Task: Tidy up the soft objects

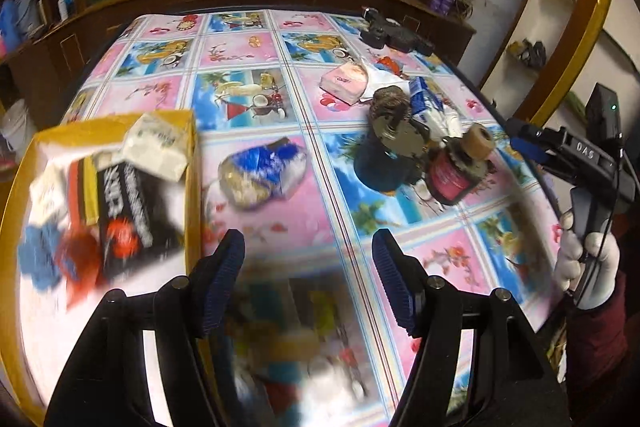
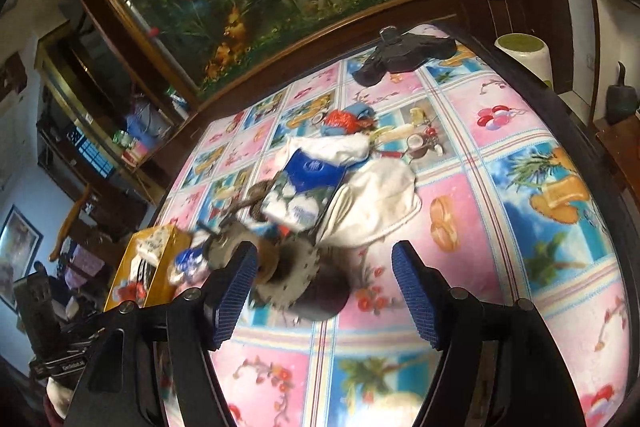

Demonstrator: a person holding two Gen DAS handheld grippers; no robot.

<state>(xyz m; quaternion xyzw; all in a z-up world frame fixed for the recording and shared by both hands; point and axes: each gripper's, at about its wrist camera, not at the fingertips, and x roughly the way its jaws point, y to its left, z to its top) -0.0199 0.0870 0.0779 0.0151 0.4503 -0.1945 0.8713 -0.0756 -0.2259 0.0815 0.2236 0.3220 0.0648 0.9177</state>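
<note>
Left wrist view: left hand-held gripper [image 1: 308, 283] stands apart and empty over the counter [image 1: 460, 251]. The yellow box [image 1: 192, 155] already holds soft items, evidently the collection point. A blue-white soft pack [image 1: 262, 173] lies just beside it, long axis slanting toward the box.

Right wrist view: right hand-held gripper [image 2: 324, 291] stands apart, empty, facing the white cloth [image 2: 380, 203].

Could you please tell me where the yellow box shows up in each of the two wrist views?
Left wrist view: the yellow box fills the left side, beside the left gripper's left finger.
Right wrist view: it sits small at lower left, beyond the table's far end.
Shared landmark: the blue-and-white tissue pack mid-table.
</note>
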